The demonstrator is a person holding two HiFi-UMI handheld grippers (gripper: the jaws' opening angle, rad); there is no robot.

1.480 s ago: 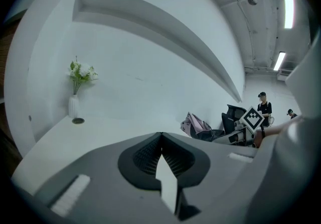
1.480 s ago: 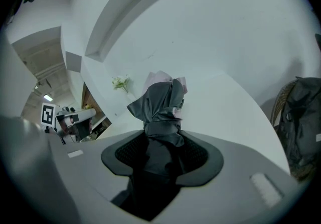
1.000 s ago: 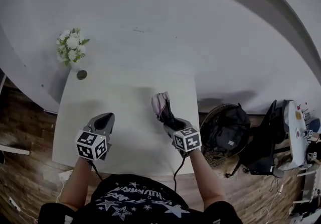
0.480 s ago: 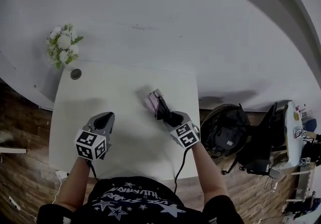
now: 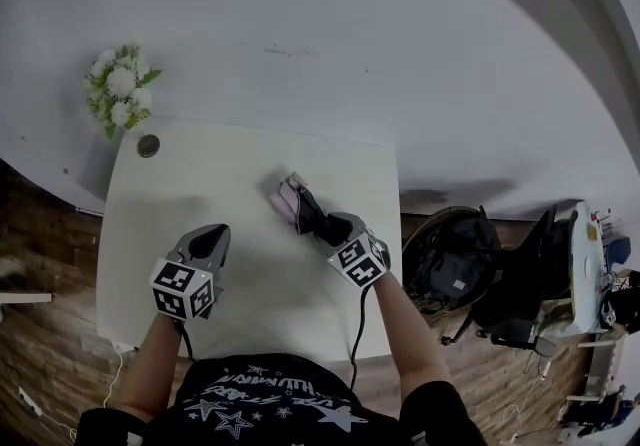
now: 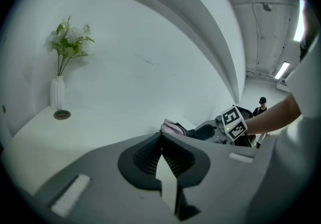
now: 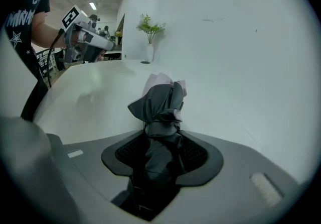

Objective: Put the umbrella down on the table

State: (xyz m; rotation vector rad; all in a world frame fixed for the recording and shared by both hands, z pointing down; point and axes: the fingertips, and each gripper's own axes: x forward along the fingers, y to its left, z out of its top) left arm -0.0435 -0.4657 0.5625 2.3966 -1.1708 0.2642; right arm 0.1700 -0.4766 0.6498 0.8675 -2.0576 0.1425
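Note:
A folded umbrella (image 5: 297,206), black with a pale pink end, slants up and to the left over the middle of the white table (image 5: 200,184). My right gripper (image 5: 322,227) is shut on its black lower part. In the right gripper view the umbrella (image 7: 160,97) fills the space between the pads (image 7: 195,155), with its pink end pointing away over the tabletop. Whether that end touches the table I cannot tell. My left gripper (image 5: 205,246) hovers over the table's near left part, shut and holding nothing. The left gripper view shows the umbrella (image 6: 173,128) and the right gripper's marker cube (image 6: 234,122) to its right.
A white vase of flowers (image 5: 120,94) stands at the table's far left corner, with a small round disc (image 5: 148,145) beside it. A curved white wall rises behind the table. A black bag in a round basket (image 5: 450,259) sits on the floor off the right edge.
My right gripper has carried the umbrella left and lower and rolled, so the pink end now leans up and to the left. The left gripper has barely shifted.

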